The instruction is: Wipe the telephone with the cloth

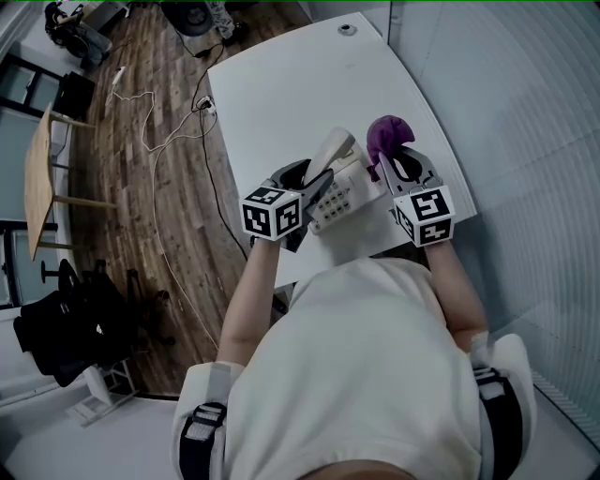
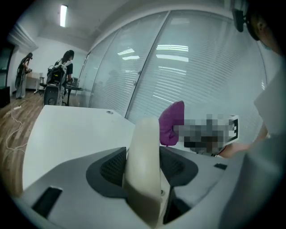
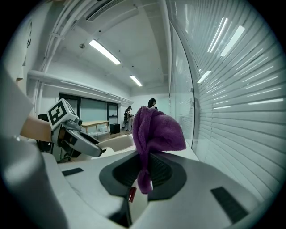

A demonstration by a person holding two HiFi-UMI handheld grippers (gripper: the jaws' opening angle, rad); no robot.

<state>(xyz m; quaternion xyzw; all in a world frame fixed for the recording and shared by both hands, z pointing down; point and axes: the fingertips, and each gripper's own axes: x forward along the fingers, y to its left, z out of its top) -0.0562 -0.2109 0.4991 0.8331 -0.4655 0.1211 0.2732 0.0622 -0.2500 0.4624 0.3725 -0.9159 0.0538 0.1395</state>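
Note:
The cream telephone base [image 1: 336, 199] with its keypad sits on the white table [image 1: 281, 84] near the front edge. My left gripper [image 1: 314, 173] is shut on the cream handset [image 1: 330, 155], which is lifted above the base and tilted; it fills the gap between the jaws in the left gripper view [image 2: 144, 165]. My right gripper [image 1: 398, 159] is shut on a bunched purple cloth [image 1: 386, 136], just right of the telephone. In the right gripper view the cloth [image 3: 156, 129] stands up from the jaws, with the left gripper [image 3: 73, 136] and handset [image 3: 118, 144] behind it.
A glass wall with blinds [image 1: 525, 112] runs close along the table's right side. A round grommet [image 1: 348, 29] sits at the table's far end. Left of the table is wooden floor with cables [image 1: 155, 122], a small wooden table [image 1: 37, 173] and dark chairs [image 1: 66, 328].

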